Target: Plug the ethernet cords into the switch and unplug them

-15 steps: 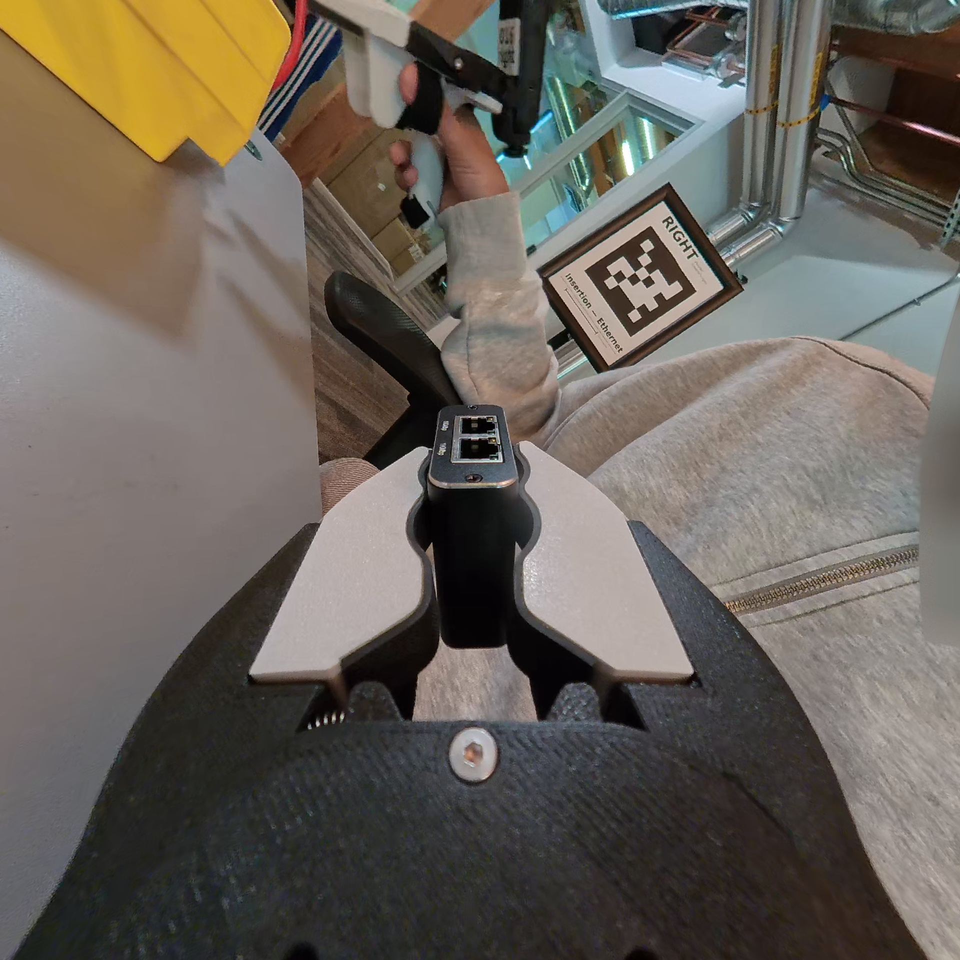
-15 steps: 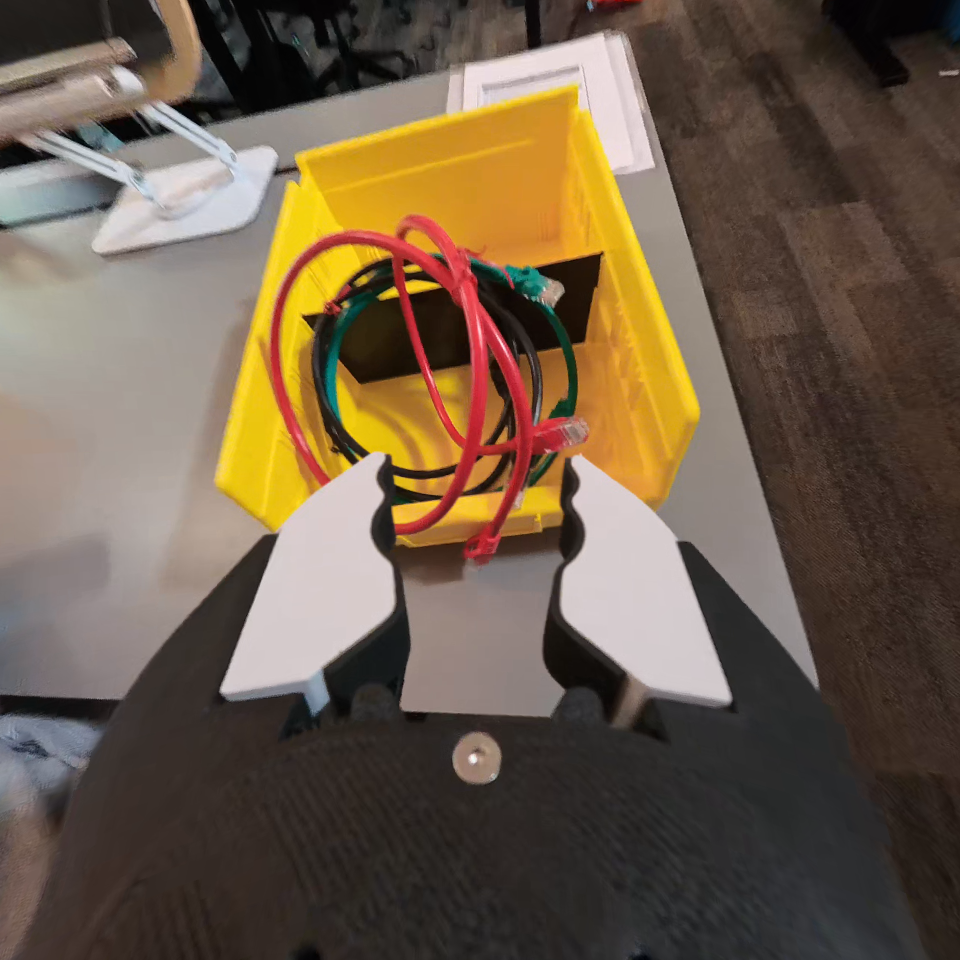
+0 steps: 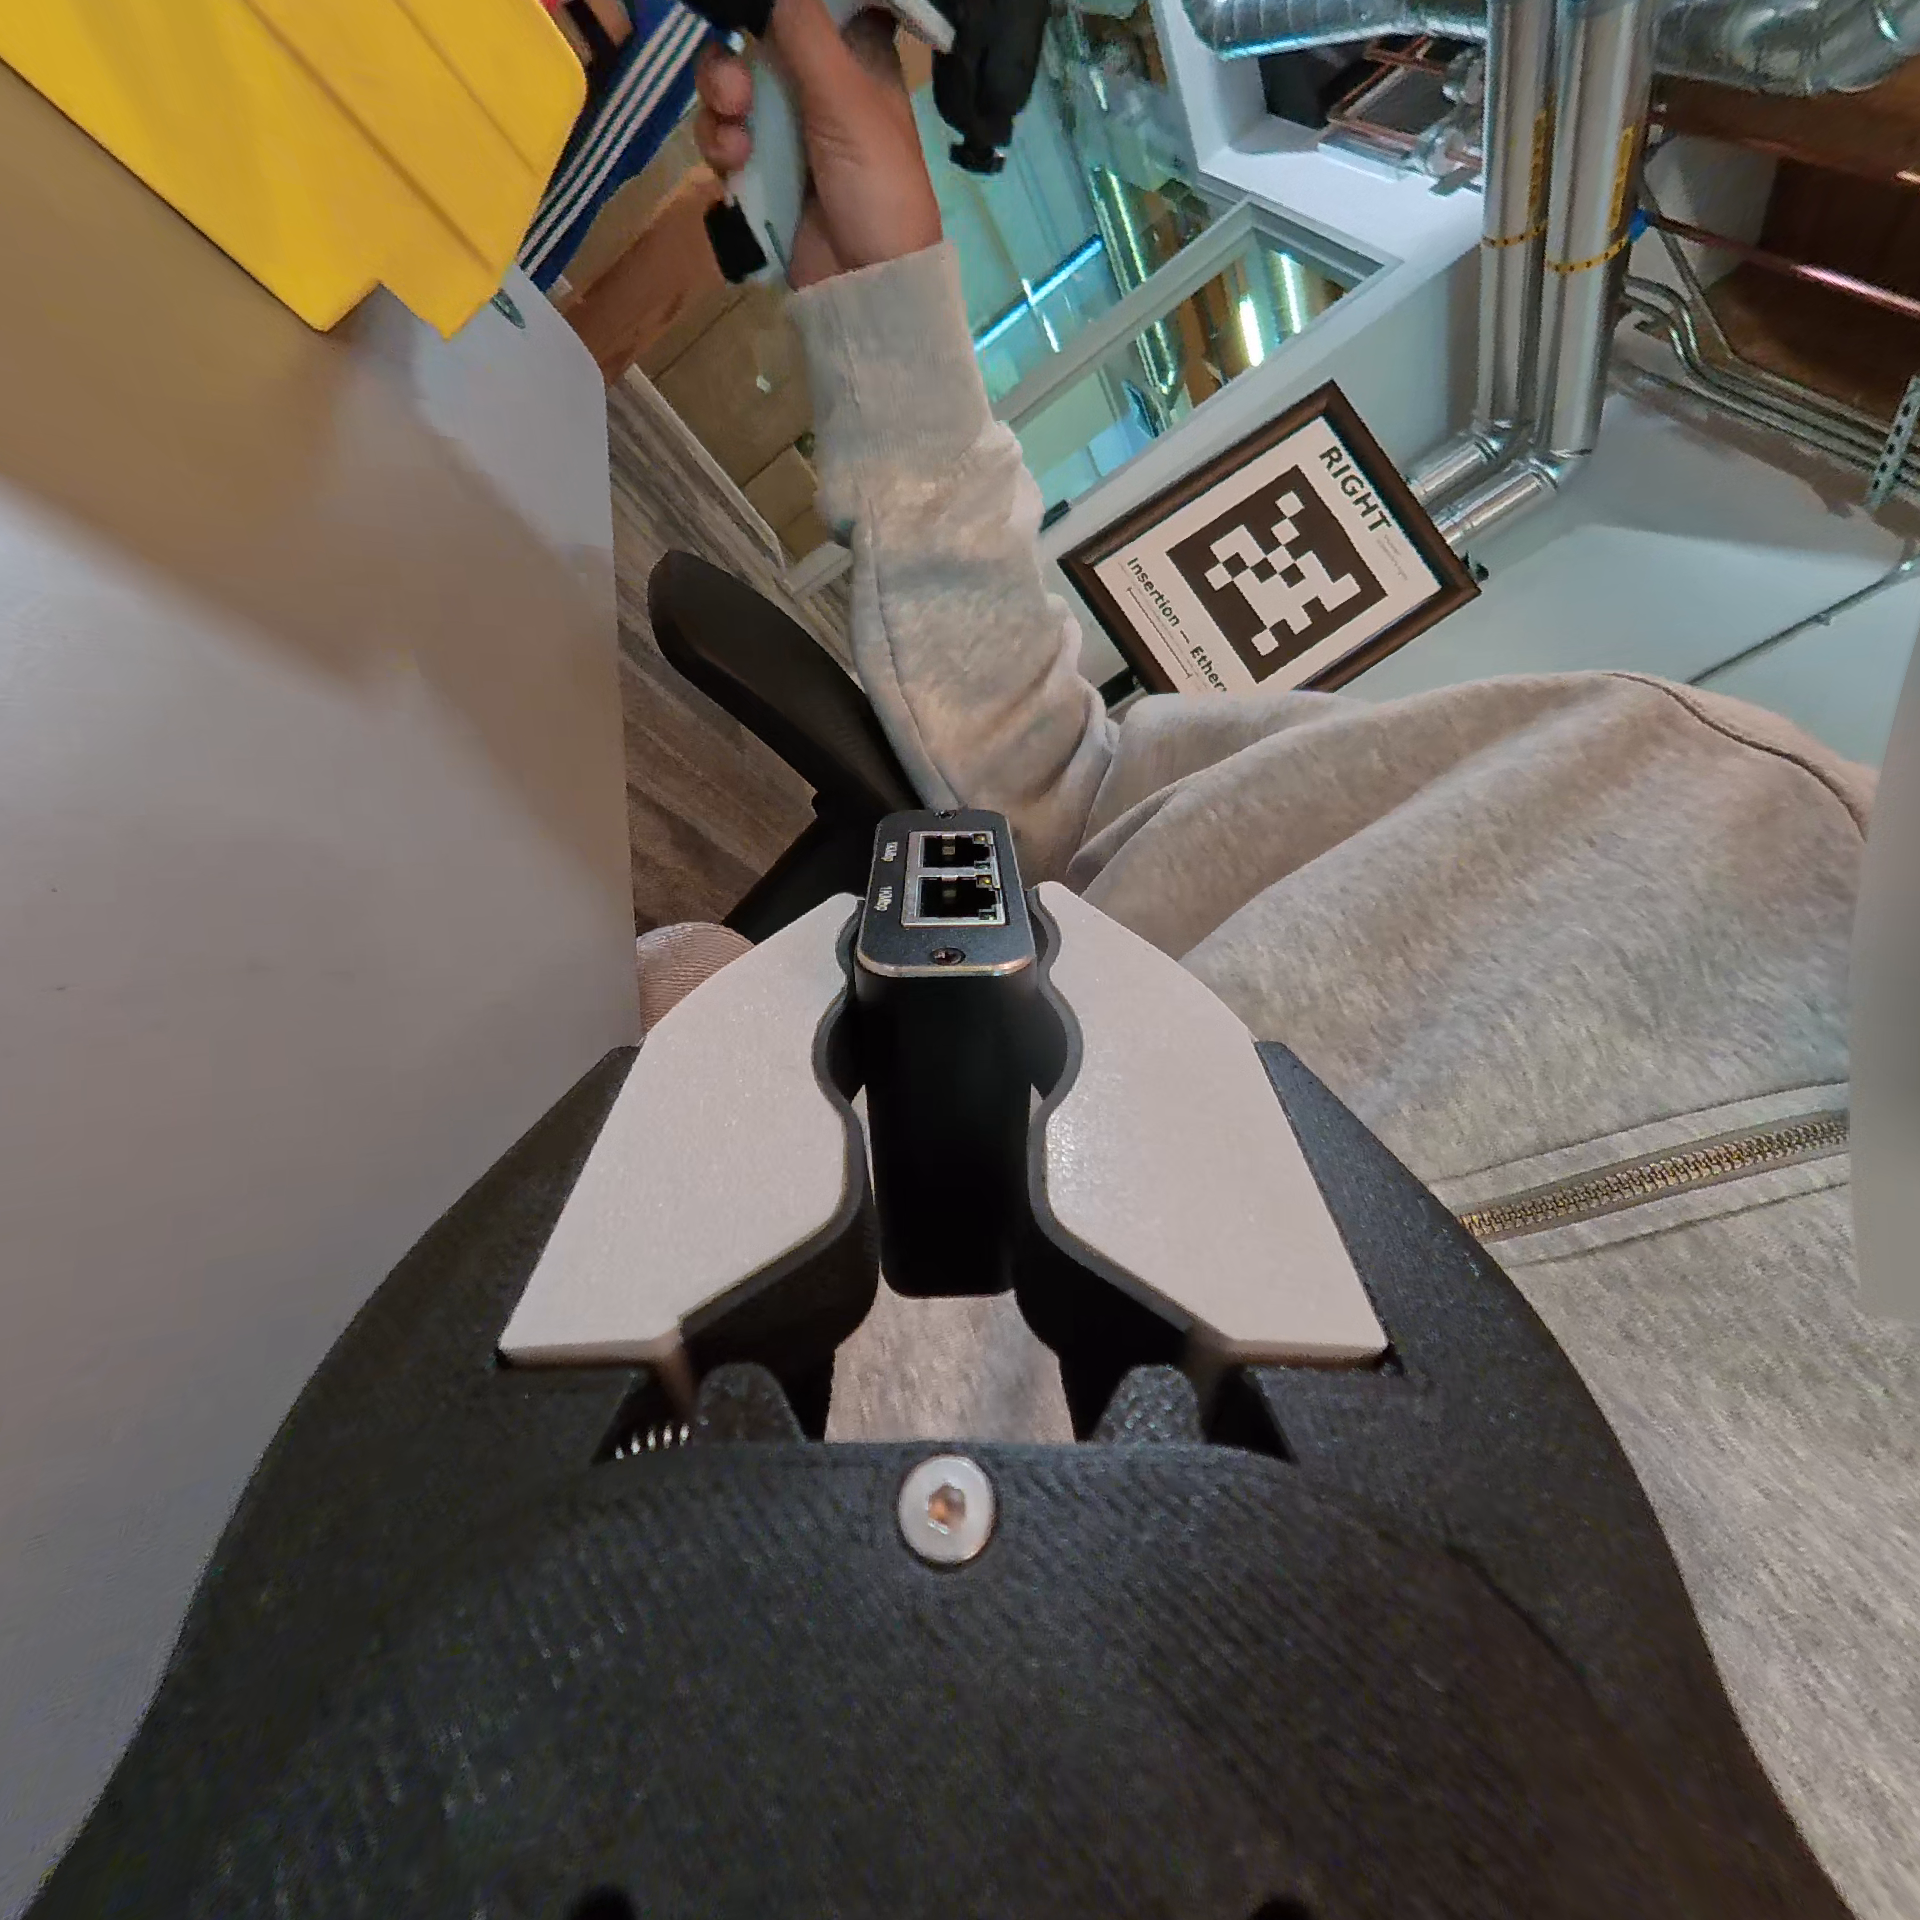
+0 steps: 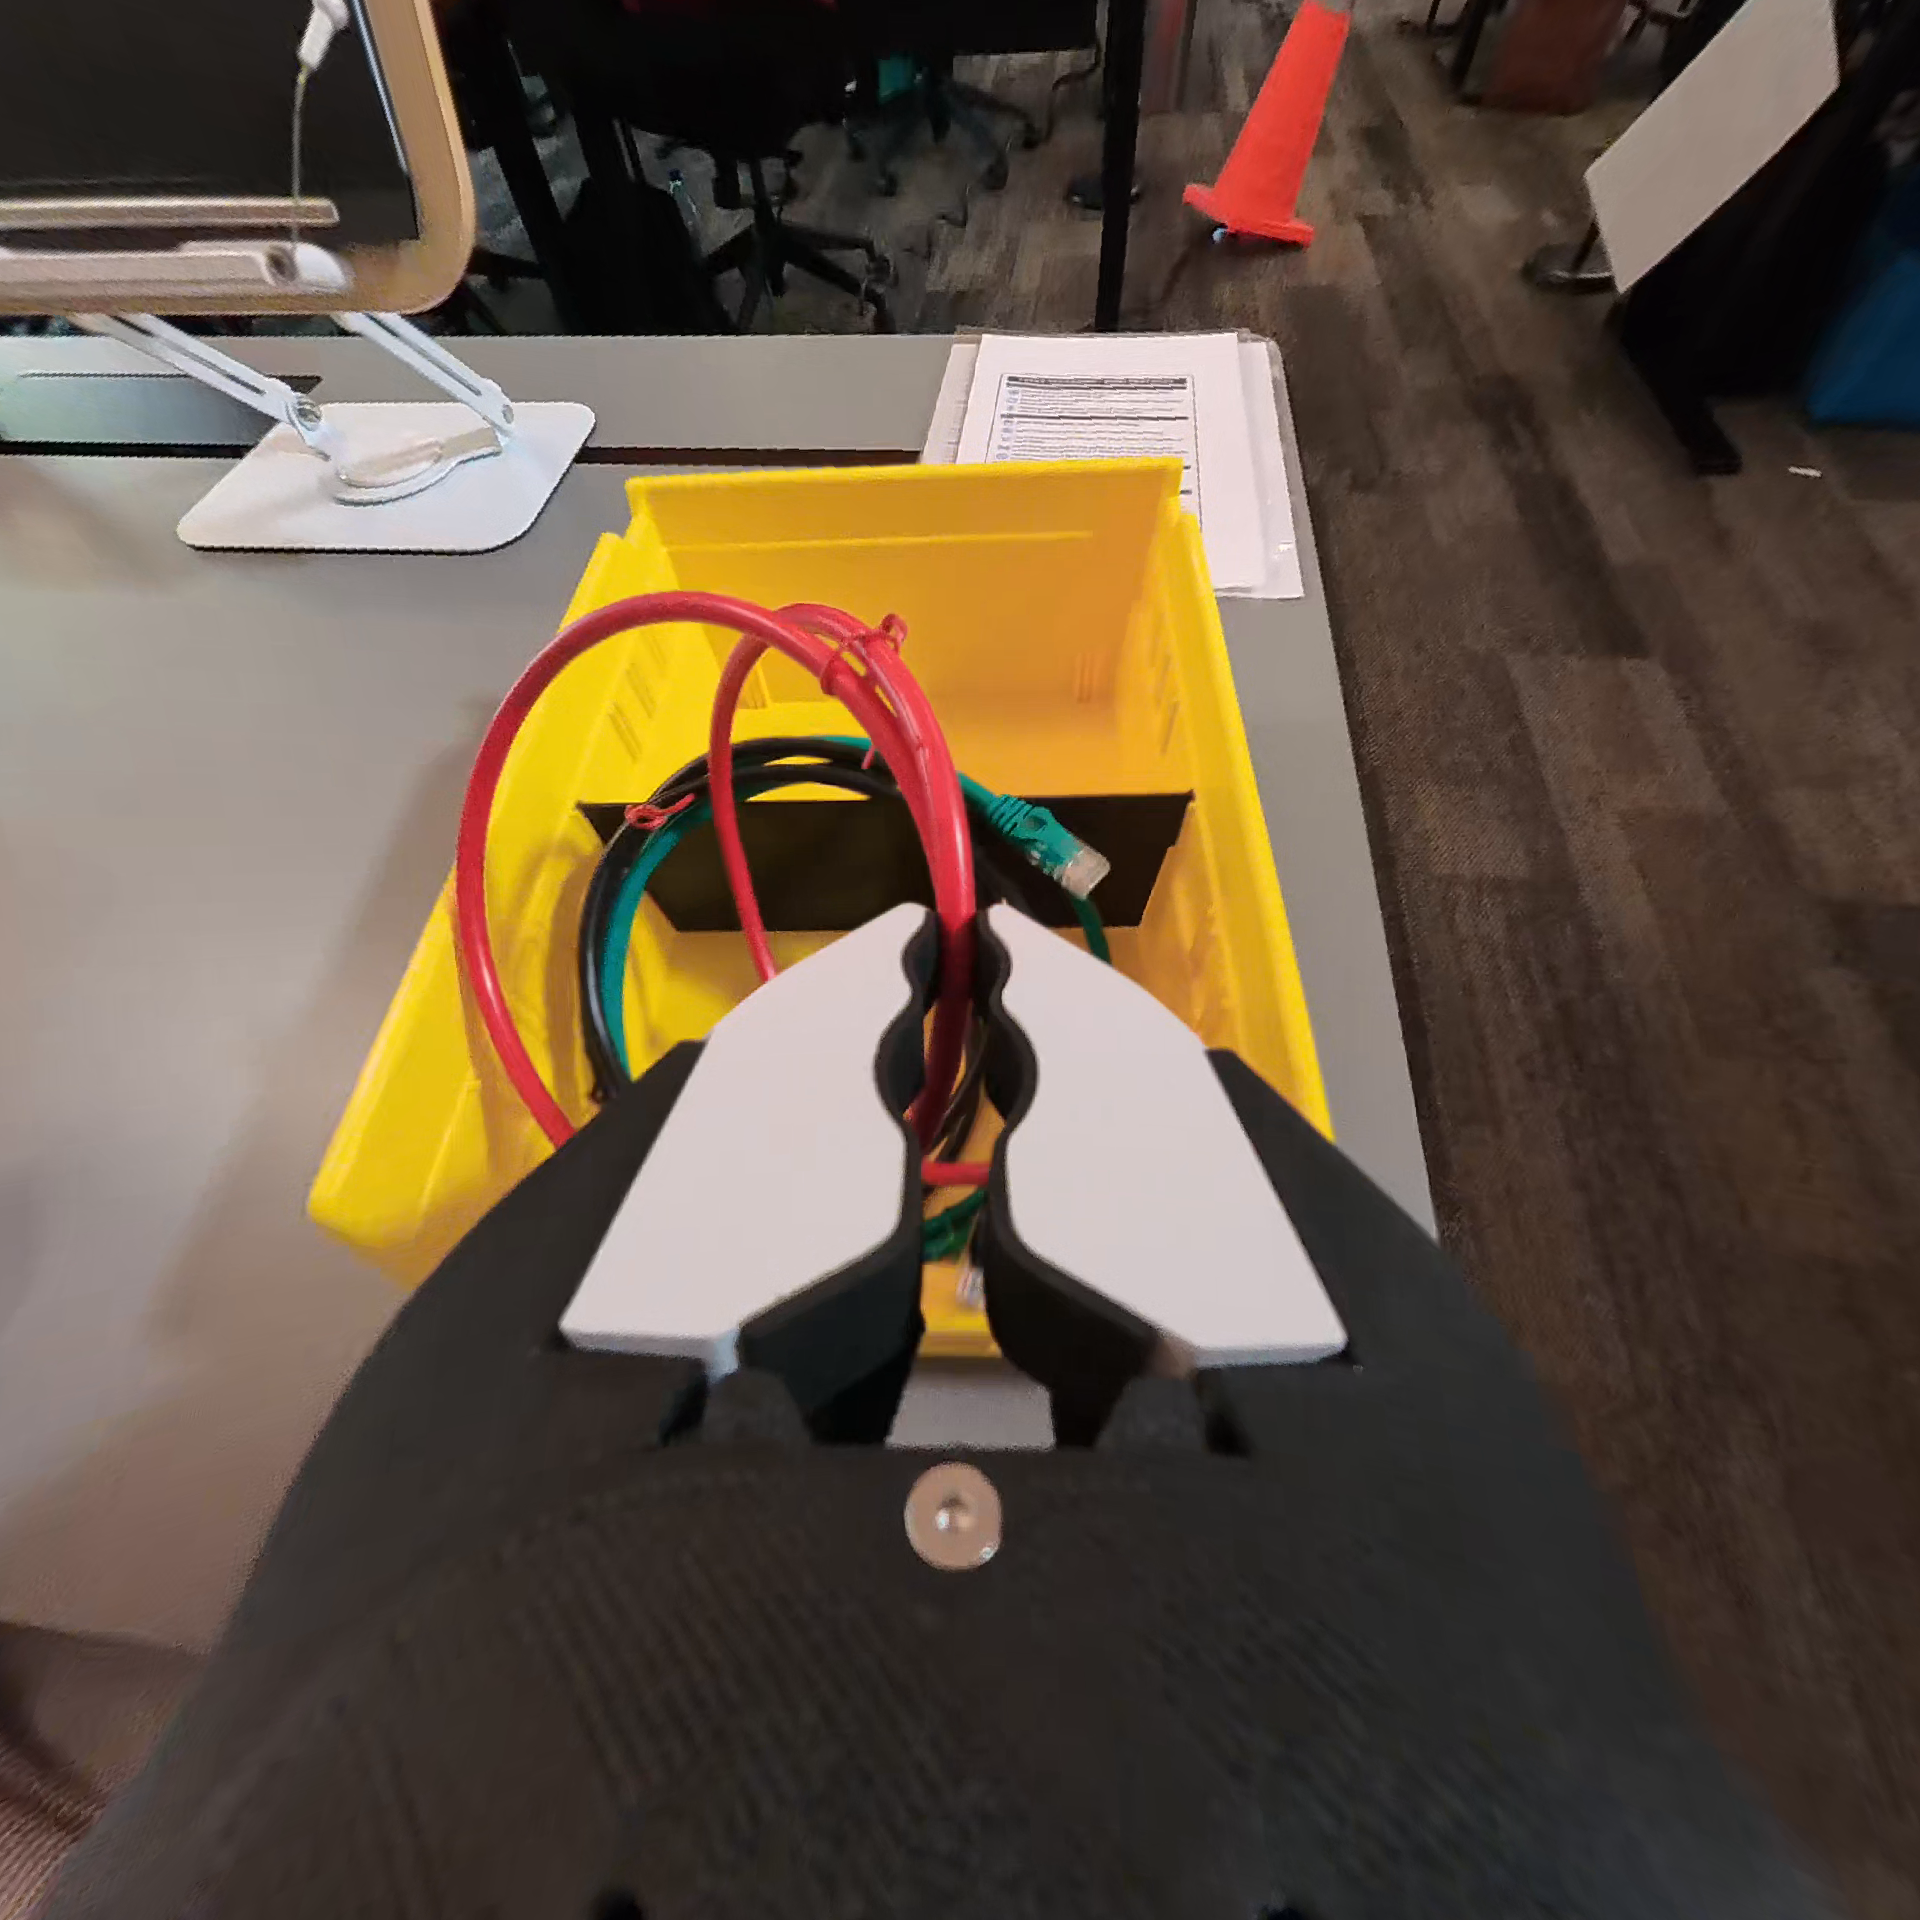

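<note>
My left gripper [image 3: 940,899] is shut on a black switch [image 3: 940,1122], held with its two empty ports [image 3: 951,883] facing away from me. In the right wrist view a yellow bin [image 4: 904,509] on the grey table holds coiled red [image 4: 488,831], black [image 4: 597,914] and green [image 4: 1049,842] ethernet cords. My right gripper [image 4: 956,920] reaches into the bin over its front wall, and its fingers are shut around a strand of the red cord. A black cord strand runs close beside it. The cords' lower ends are hidden behind the fingers.
A black divider [image 4: 831,862] crosses the bin. A monitor stand [image 4: 384,478] and a printed sheet [image 4: 1101,416] lie behind it; the table edge [image 4: 1361,831] is right of the bin. In the left wrist view are a grey sleeve [image 3: 935,540], a chair armrest [image 3: 758,665] and a framed marker sign [image 3: 1268,551].
My right gripper has moved forward into the bin and closed from open onto the red cord. My left gripper still holds the switch, barely shifted.
</note>
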Demonstrator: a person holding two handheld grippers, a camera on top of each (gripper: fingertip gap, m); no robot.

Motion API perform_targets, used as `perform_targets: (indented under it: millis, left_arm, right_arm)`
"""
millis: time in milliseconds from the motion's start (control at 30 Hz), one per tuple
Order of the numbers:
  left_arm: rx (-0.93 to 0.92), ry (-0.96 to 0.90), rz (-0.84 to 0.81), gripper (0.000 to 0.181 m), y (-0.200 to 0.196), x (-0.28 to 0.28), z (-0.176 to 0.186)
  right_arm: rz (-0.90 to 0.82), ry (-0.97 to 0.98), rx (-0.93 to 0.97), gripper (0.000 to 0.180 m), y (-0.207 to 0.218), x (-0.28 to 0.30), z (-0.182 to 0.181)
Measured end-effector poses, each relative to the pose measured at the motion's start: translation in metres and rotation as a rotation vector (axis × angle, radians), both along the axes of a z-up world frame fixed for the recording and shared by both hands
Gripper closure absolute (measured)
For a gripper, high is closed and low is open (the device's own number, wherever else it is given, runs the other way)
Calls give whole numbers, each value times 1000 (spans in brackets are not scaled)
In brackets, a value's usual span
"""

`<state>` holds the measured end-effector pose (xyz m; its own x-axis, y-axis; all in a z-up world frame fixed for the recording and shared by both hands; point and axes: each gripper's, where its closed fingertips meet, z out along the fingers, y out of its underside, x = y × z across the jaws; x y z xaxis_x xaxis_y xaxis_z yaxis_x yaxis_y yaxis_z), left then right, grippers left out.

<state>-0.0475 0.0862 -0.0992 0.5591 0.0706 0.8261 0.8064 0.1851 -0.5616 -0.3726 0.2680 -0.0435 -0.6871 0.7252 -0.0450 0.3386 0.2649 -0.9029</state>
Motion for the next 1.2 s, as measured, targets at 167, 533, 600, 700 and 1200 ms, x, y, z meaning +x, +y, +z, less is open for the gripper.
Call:
perform_targets:
  millis: [167,533,600,700,1200]
  left_arm:
    - [-7,6,8,153,-1,-1,0]
    - [8,-11,3,153,-3,-2,-1]
    - [9,-11,5,153,-3,-2,-2]
    - [10,-12,8,153,-4,-3,-1]
    - [8,18,100,153,-18,-14,2]
  right_arm:
    - [-42,-16,89,174,5,-30,-31]
    - [-38,-168,271,167,5,-32,-96]
    - [-21,-139,314,162,1,-33,-99]
    - [2,-76,311,157,-1,-33,-95]
    - [-89,109,-101,127,8,4,3]
